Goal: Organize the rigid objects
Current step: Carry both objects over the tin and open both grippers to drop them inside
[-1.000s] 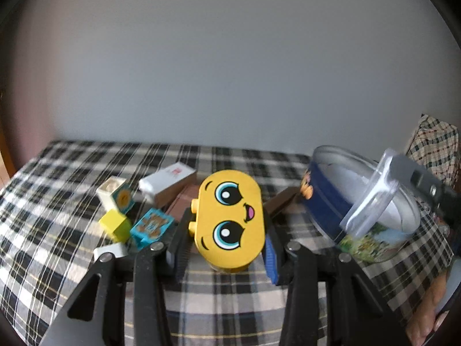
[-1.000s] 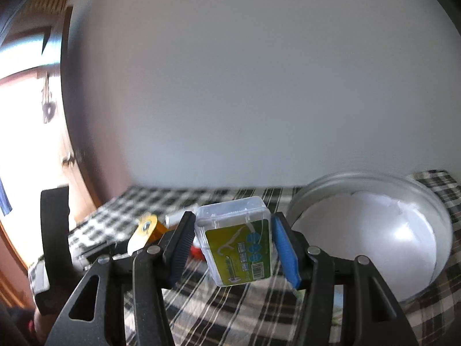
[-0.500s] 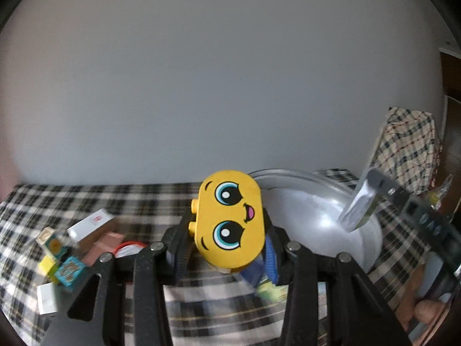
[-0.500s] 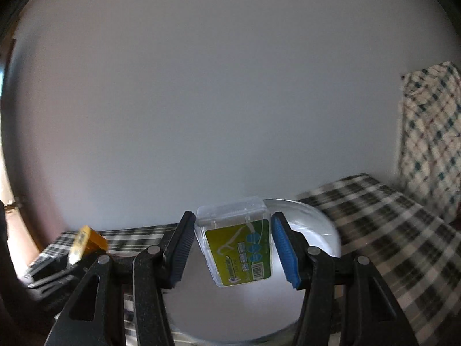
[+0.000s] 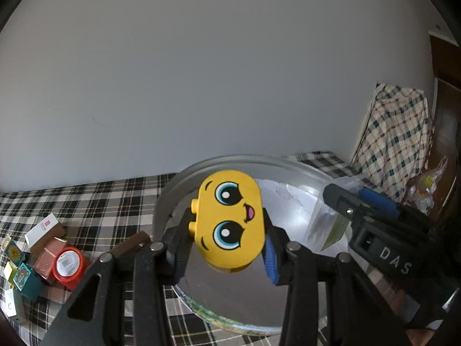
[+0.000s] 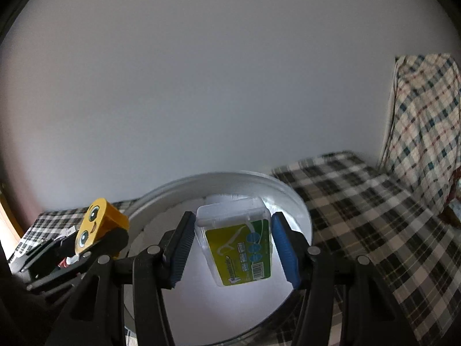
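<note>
plain grey wall (image 5: 201,72) behind checked cloth (image 5: 95,199) w/ round tin (image 6: 291,199); left jaws gripping yellow face brick (image 5: 230,219), right jaws clear box (image 6: 236,242)

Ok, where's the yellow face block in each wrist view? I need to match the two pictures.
Left wrist: the yellow block sits centre, low in the frame, clamped in the left gripper, face toward the camera.
Right wrist: it shows at lower left, seen from the side, left of the floss box.
Shared landmark: the round tin behind both held things.
</note>
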Demonstrator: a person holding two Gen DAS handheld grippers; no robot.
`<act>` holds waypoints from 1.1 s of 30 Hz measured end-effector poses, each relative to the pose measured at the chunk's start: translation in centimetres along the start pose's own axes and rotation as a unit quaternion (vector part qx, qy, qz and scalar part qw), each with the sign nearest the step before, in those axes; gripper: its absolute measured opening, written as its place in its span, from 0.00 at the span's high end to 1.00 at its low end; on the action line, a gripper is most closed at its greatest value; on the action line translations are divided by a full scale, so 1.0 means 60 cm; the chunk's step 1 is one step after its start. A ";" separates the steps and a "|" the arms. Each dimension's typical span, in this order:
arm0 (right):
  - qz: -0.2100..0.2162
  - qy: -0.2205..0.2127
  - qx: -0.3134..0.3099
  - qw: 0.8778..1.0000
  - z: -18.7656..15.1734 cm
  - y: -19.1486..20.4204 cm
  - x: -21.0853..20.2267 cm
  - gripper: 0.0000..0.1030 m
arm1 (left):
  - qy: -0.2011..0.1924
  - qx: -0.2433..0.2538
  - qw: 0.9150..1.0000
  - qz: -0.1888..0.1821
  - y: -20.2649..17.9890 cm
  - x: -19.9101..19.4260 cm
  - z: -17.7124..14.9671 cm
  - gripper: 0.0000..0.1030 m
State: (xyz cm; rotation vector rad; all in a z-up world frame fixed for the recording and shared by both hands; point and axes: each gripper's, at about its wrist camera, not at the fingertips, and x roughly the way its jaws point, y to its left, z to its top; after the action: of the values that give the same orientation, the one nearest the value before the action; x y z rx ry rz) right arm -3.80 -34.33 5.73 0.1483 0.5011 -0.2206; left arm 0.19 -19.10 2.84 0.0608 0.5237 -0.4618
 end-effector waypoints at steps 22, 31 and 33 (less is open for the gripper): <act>0.004 0.064 -0.005 0.998 0.014 -0.009 0.115 0.43 | 0.070 0.004 0.996 0.051 0.000 0.101 -0.010 0.58; 0.047 -0.016 0.095 0.994 0.032 -0.060 0.061 0.20 | 0.000 0.020 0.996 0.085 -0.017 0.063 -0.012 0.01; 0.021 -0.057 0.108 0.992 0.034 -0.074 0.039 0.13 | -0.019 0.005 0.997 0.077 -0.006 0.045 -0.007 0.01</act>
State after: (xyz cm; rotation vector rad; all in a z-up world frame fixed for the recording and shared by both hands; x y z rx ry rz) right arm -1.95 -39.40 5.99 0.3546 0.3594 -0.2410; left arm 1.89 -20.46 1.13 0.1012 0.4761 -0.3136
